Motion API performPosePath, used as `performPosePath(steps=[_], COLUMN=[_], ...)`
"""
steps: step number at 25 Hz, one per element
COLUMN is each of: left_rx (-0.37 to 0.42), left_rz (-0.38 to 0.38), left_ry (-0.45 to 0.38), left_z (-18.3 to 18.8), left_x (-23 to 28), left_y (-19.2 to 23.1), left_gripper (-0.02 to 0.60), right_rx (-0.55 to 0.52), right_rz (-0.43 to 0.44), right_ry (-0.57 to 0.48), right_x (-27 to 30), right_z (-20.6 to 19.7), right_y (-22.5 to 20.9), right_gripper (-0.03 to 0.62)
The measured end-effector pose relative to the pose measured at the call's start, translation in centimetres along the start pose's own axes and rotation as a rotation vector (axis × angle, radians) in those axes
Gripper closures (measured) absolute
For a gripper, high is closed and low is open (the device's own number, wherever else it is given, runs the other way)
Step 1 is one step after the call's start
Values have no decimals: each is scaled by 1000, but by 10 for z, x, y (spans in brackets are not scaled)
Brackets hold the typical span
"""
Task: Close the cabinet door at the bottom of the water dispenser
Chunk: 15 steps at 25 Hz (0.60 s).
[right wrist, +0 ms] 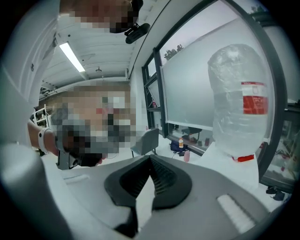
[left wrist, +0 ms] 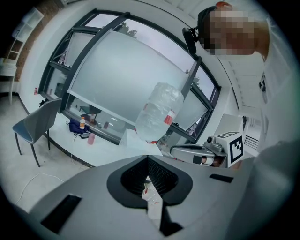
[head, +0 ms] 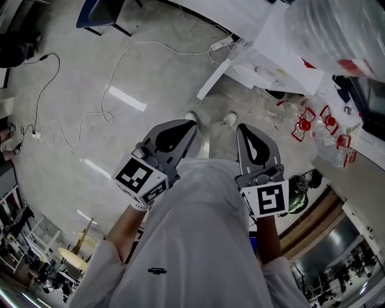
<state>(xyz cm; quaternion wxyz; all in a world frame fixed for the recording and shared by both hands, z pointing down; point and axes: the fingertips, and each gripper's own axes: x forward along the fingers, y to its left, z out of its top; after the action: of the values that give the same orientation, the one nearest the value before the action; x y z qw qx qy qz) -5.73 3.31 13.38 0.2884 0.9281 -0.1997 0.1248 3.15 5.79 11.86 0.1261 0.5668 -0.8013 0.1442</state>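
The water dispenser's big clear bottle [head: 337, 30] shows at the top right of the head view, on a white body [head: 271, 60]. The bottle also stands ahead in the left gripper view [left wrist: 159, 112] and in the right gripper view [right wrist: 239, 98]. No cabinet door can be made out in any view. My left gripper [head: 191, 123] and right gripper [head: 240, 127] are held side by side in front of the person's white-clad body, above the floor. Both are shut with nothing between the jaws, as their own views show [left wrist: 147, 157] [right wrist: 151, 157]. The right gripper [left wrist: 206, 152] appears beside the left one.
White cables and a power strip [head: 221, 43] lie on the grey floor. A blue-grey chair [head: 99, 15] [left wrist: 35, 124] stands off to the left. Red-handled clear containers [head: 307, 120] sit near the dispenser's base. A long window wall with a low sill [left wrist: 93, 133] runs behind.
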Motion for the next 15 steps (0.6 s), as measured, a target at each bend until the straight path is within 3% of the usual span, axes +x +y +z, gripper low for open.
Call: performPosePath(steps=[10, 15], left_rx=[-65, -87], left_rz=[91, 134], left_ry=[30, 44], left_z=[-34, -58], left_x=[15, 21], left_y=[31, 53], left_gripper=[575, 575], right_rx=[-8, -2], right_rz=[115, 132], right_ry=[48, 50], right_x=[44, 69], right_z=[-41, -68], right_y=[4, 6], right_gripper=[583, 583])
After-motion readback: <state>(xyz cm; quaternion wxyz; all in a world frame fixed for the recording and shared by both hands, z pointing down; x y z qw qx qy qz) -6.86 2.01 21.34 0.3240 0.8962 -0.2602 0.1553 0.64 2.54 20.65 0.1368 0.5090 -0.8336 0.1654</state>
